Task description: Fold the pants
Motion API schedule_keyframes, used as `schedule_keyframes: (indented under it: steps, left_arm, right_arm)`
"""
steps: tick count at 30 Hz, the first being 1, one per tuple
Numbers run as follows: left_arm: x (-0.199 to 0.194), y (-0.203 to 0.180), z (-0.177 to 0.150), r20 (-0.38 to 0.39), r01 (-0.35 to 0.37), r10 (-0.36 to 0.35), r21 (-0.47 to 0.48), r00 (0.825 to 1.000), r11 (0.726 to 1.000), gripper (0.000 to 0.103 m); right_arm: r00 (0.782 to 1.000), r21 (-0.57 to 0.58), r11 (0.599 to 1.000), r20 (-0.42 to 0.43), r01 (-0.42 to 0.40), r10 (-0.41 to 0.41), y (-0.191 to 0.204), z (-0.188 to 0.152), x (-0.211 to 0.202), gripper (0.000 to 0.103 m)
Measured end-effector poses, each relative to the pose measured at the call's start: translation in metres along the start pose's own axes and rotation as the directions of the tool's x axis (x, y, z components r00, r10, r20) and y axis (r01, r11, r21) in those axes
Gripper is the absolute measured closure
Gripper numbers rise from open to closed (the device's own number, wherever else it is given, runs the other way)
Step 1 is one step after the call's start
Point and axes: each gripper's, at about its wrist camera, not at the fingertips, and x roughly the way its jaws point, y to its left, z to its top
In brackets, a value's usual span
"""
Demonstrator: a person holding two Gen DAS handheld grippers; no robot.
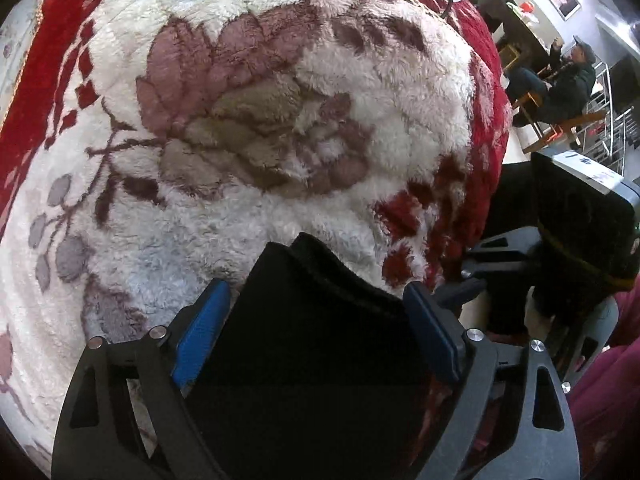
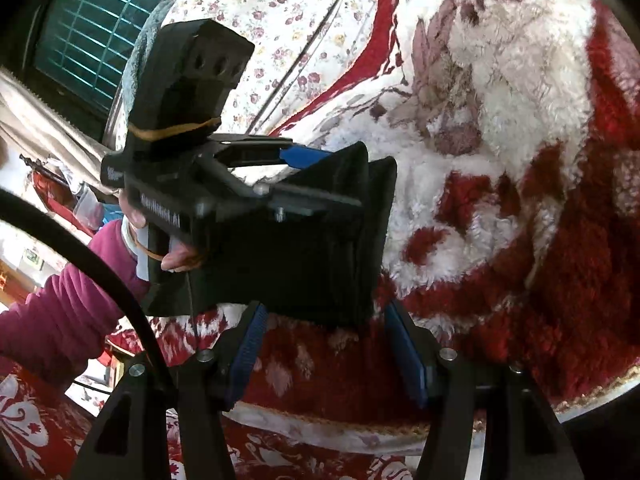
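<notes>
The left gripper [image 1: 316,300] stands spread around the folded black pants [image 1: 312,344] on the fluffy red-and-white floral blanket [image 1: 240,120]; the right gripper [image 2: 326,328] gapes, empty, beside them. Its body lettering is blurred.

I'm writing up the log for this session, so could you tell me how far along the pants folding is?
Mostly done, it seems: the black pants already form a compact, layered bundle on the plush floral blanket. In hand: the left gripper straddles the bundle, its fingers wide apart and not pinching. The right gripper is open just short of the bundle's edge. Left: probably a last fold or tidy-up, then withdrawing both grippers.
</notes>
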Motion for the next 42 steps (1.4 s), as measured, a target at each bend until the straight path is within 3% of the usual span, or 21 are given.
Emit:
schedule_keyframes:
  steps: [1, 2, 3, 4, 6, 9, 14, 19, 23, 28, 31, 34, 36, 39, 42]
  left_arm:
    - [0.001, 0.0, 0.0, 0.005, -0.004, 0.004, -0.001, 1.0, 1.0, 0.019]
    - [0.002, -0.001, 0.001, 0.013, -0.032, 0.032, 0.005, 0.999, 0.999, 0.035]
    - [-0.001, -0.001, -0.002, 0.029, -0.074, 0.074, 0.013, 0.997, 0.997, 0.058]
    - [-0.002, 0.001, -0.003, 0.045, -0.101, 0.101, 0.011, 0.994, 0.995, 0.064]
    - [-0.007, 0.006, -0.005, 0.066, -0.071, 0.071, -0.014, 0.995, 0.997, 0.074]
    - [-0.01, 0.014, -0.007, 0.089, -0.059, 0.063, -0.047, 0.994, 0.997, 0.083]
    - [-0.036, 0.01, -0.015, 0.142, -0.062, 0.068, -0.05, 0.988, 0.997, 0.09]
    - [-0.092, 0.018, -0.029, 0.252, -0.056, 0.083, -0.114, 0.964, 0.992, 0.09]
    - [-0.151, 0.019, -0.059, 0.349, -0.088, 0.144, -0.173, 0.926, 0.981, 0.09]
    - [-0.213, 0.027, -0.117, 0.415, -0.14, 0.255, -0.287, 0.874, 0.948, 0.09]
    - [-0.242, 0.04, -0.169, 0.429, -0.157, 0.334, -0.397, 0.839, 0.904, 0.09]
    - [-0.255, 0.056, -0.22, 0.416, -0.155, 0.396, -0.503, 0.819, 0.85, 0.09]
    - [-0.257, 0.069, -0.255, 0.39, -0.15, 0.447, -0.594, 0.805, 0.79, 0.09]
    - [-0.252, 0.093, -0.311, 0.323, -0.123, 0.496, -0.729, 0.806, 0.674, 0.09]
    - [-0.249, 0.112, -0.363, 0.295, -0.054, 0.515, -0.828, 0.805, 0.558, 0.089]
  right_arm:
    - [1.0, 0.013, 1.0, 0.007, -0.014, 0.014, -0.003, 0.002, 0.002, 0.043]
    - [0.999, 0.024, 0.999, 0.016, -0.03, 0.029, -0.005, 0.003, 0.002, 0.043]
    - [0.998, 0.037, 0.998, 0.038, -0.056, 0.054, -0.007, 0.004, 0.004, 0.045]
    - [0.997, 0.046, 0.997, 0.049, -0.069, 0.067, -0.008, 0.006, 0.005, 0.048]
    - [0.996, 0.06, 0.995, 0.057, -0.076, 0.073, -0.011, 0.009, 0.01, 0.07]
    - [0.993, 0.091, 0.99, 0.052, -0.108, 0.104, -0.015, 0.012, 0.014, 0.084]
    - [0.987, 0.025, 0.991, 0.096, -0.135, 0.132, 0.01, 0.024, 0.005, 0.091]
    - [0.974, -0.075, 0.981, 0.123, -0.18, 0.188, 0.049, 0.045, -0.005, 0.091]
    - [0.961, -0.18, 0.957, 0.114, -0.229, 0.251, 0.094, 0.064, -0.005, 0.091]
    - [0.943, -0.318, 0.896, 0.024, -0.309, 0.333, 0.164, 0.08, 0.023, 0.091]
    - [0.927, -0.371, 0.853, -0.061, -0.366, 0.371, 0.204, 0.081, 0.055, 0.091]
    - [0.905, -0.393, 0.815, -0.164, -0.425, 0.393, 0.239, 0.076, 0.099, 0.091]
    - [0.89, -0.39, 0.8, -0.234, -0.455, 0.392, 0.255, 0.071, 0.132, 0.091]
    - [0.862, -0.379, 0.787, -0.357, -0.487, 0.361, 0.275, 0.052, 0.192, 0.091]
    - [0.882, -0.398, 0.823, -0.406, -0.405, 0.238, 0.281, 0.031, 0.253, 0.089]
